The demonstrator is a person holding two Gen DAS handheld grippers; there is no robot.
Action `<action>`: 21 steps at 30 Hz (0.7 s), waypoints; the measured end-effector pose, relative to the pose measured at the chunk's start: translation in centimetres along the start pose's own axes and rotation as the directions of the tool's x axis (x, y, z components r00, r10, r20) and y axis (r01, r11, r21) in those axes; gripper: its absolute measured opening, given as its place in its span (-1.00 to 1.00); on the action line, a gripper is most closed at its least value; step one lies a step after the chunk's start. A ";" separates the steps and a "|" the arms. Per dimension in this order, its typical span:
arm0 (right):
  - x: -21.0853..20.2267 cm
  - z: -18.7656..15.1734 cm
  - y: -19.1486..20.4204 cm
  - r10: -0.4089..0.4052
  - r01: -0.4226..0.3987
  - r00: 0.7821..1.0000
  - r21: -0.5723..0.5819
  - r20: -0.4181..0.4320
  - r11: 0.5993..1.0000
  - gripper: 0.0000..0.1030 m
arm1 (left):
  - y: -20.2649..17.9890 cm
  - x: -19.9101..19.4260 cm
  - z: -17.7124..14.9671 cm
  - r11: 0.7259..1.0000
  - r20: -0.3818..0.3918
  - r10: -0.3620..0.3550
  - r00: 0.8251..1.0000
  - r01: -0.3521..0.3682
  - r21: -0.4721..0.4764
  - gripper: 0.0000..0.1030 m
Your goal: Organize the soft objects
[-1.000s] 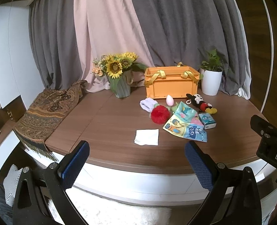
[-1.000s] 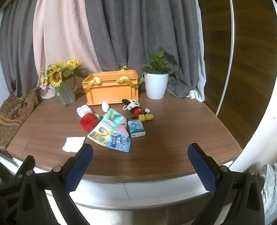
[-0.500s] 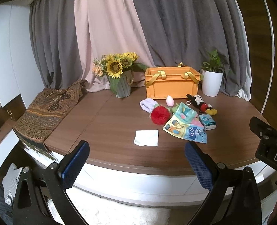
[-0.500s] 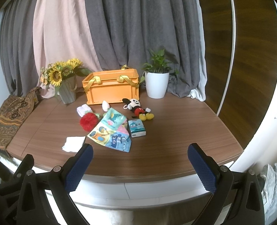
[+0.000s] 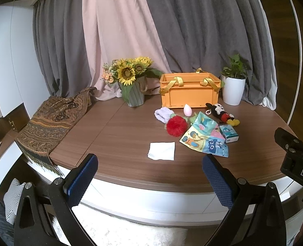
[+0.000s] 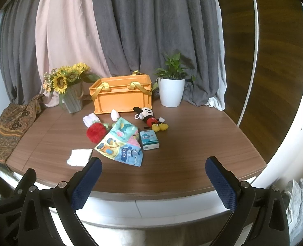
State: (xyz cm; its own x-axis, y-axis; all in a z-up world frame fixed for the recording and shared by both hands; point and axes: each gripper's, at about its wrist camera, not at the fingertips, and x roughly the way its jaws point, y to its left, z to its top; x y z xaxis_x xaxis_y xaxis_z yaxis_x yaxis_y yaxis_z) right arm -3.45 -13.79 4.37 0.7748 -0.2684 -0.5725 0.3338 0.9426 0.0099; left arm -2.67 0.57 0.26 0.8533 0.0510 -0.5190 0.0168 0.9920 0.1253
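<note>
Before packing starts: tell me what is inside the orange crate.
Only the orange crate rim, yellow handles and a strip of inner wall show. Its front wall hides the bottom, so the contents cannot be seen from either view.

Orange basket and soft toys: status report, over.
Left gripper and right gripper open, empty, short of the table. Soft toys loose before the orange basket. Nothing blocking.

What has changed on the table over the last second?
Nothing has visibly changed. Both the left gripper and the right gripper are open and empty at the near table edge, and the soft toys, including the mouse doll, lie untouched before the orange crate.
</note>
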 end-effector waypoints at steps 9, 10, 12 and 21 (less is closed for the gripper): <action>0.0 0.1 0.0 0.000 0.000 1.000 0.003 -0.003 1.000 0.99 | 0.0 0.1 -0.2 1.000 0.006 0.008 1.000 -0.008 0.003 1.00; 0.0 0.1 0.0 0.000 0.000 1.000 0.002 -0.004 1.000 0.99 | 0.0 0.1 -0.2 1.000 0.007 0.009 1.000 -0.009 0.002 1.00; 0.0 0.0 0.0 -0.001 0.001 1.000 0.000 -0.001 1.000 0.99 | 0.1 0.2 -0.2 1.000 0.006 0.008 1.000 -0.008 0.003 1.00; 0.2 0.0 0.0 -0.001 0.001 1.000 0.000 -0.002 1.000 0.99 | 0.0 0.1 -0.2 1.000 0.006 0.009 1.000 -0.009 0.005 1.00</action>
State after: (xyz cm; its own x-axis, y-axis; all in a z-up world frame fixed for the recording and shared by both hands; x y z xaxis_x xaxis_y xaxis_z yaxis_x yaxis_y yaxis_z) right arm -3.34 -13.87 4.29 0.7729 -0.2693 -0.5745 0.3351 0.9421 0.0093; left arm -2.67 0.61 0.04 0.8567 0.0588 -0.5124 0.0120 0.9909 0.1338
